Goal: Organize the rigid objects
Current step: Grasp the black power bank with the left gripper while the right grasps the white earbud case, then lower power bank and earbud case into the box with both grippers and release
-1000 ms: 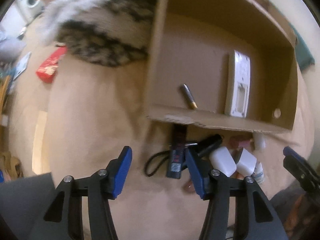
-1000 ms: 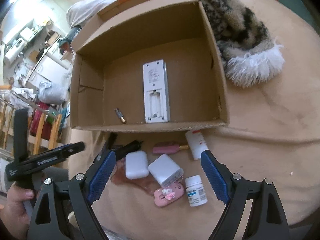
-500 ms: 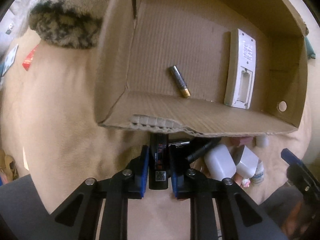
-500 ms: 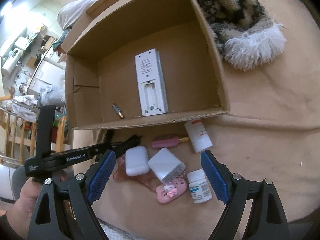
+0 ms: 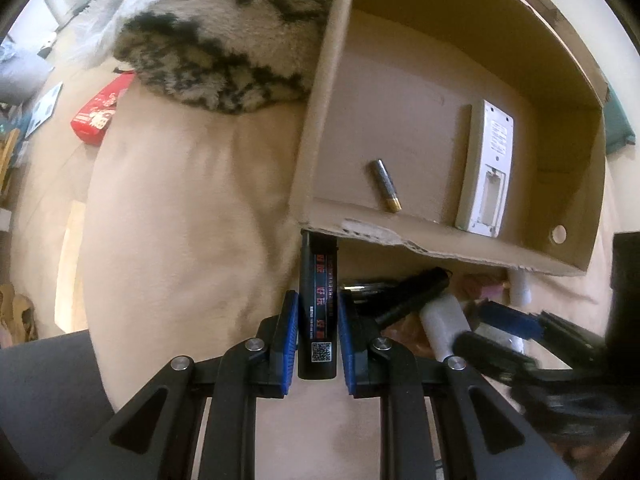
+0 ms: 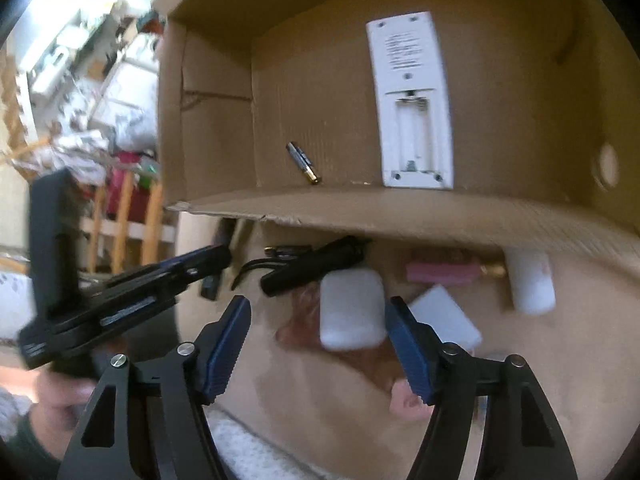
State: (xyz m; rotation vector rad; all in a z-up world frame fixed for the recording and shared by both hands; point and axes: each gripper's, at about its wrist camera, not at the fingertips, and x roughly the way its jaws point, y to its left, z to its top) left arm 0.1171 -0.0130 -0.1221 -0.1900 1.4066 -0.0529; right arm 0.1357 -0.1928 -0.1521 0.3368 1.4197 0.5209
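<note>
Black and slim, the stick (image 5: 319, 312) with red print and a QR label is clamped between the blue pads (image 5: 289, 332) of the left tongs (image 5: 318, 338), whose jaws have just closed on it; its far end reaches up under the torn front edge of the box (image 5: 400, 240). That cardboard box lies straight ahead of both tongs, open toward them, and on its floor rest a battery (image 5: 386, 186), ahead and slightly right of the left tongs, and a white remote (image 5: 486, 168) further right, lying back-up with its battery bay uncovered. The right tongs (image 6: 318, 344) stand partly open, jaws just narrowed, with a white case (image 6: 350, 310) lying between the blue fingers (image 6: 226, 344); the pads do not press on it. Just right of those tongs sits a white block (image 6: 446, 318), and ahead of them, tight against the box front, lie a black pen-like tube (image 6: 316, 266), a pink stick (image 6: 440, 272) and a white bottle (image 6: 530, 282). Everything outside the box rests on a tan blanket (image 5: 180, 240). Left of the box and ahead of the left tongs lies a furry spotted throw (image 5: 216, 52), with a red packet (image 5: 100, 110) further left. In the right wrist view the left tongs enter from the left, gripped by a hand (image 6: 60, 396), much blurred.
</note>
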